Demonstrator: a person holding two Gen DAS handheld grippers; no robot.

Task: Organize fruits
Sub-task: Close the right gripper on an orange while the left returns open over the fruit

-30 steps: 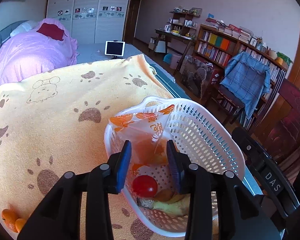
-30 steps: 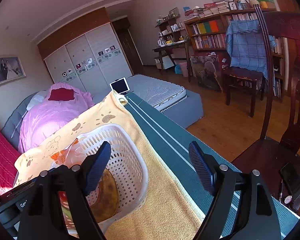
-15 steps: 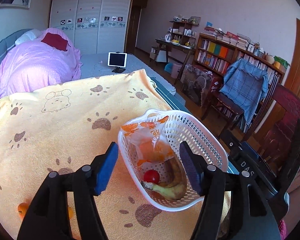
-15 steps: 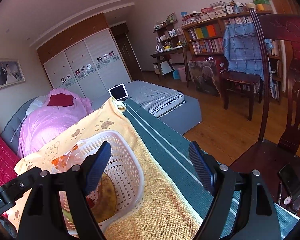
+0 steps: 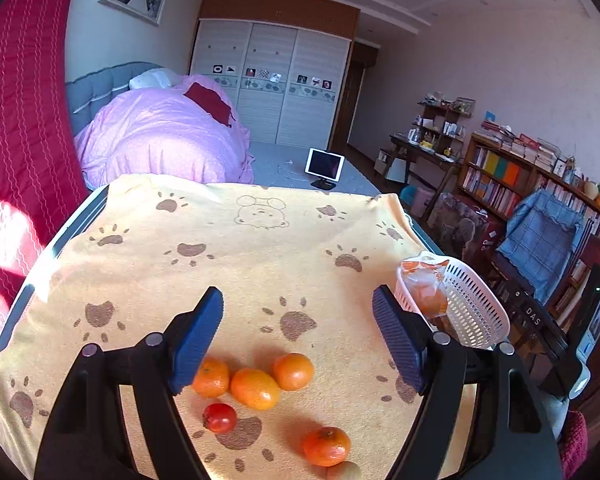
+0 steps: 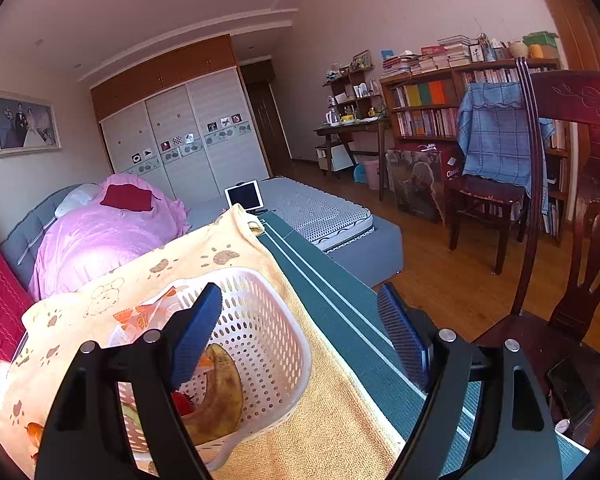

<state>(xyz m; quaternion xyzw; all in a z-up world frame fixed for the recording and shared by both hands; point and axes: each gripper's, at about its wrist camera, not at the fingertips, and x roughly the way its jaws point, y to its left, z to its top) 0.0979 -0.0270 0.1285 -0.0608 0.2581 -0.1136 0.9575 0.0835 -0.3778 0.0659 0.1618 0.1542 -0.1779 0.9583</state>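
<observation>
My left gripper point(image 5: 298, 334) is open and empty above the yellow paw-print towel point(image 5: 236, 248). Below it lie three oranges in a row point(image 5: 255, 387), a small red fruit point(image 5: 219, 417) and another orange point(image 5: 326, 446) nearer the front edge. The white perforated basket point(image 5: 476, 312) stands at the right with an orange snack bag point(image 5: 428, 290) in it. My right gripper point(image 6: 300, 334) is open and empty, over the basket's right rim point(image 6: 296, 344). In the right wrist view the basket holds a browned banana point(image 6: 220, 396), a red fruit point(image 6: 182, 402) and the bag point(image 6: 140, 316).
The towel covers a green table whose bare strip point(image 6: 340, 308) runs along the right. A dark wooden chair point(image 6: 572, 280) stands close at the right. A bed with a pink duvet point(image 5: 160, 140) and a tablet point(image 5: 325, 163) lie beyond the table.
My left gripper has opened, let go of the snack bag in the basket, and swung back left to above the loose oranges. My right gripper has barely moved.
</observation>
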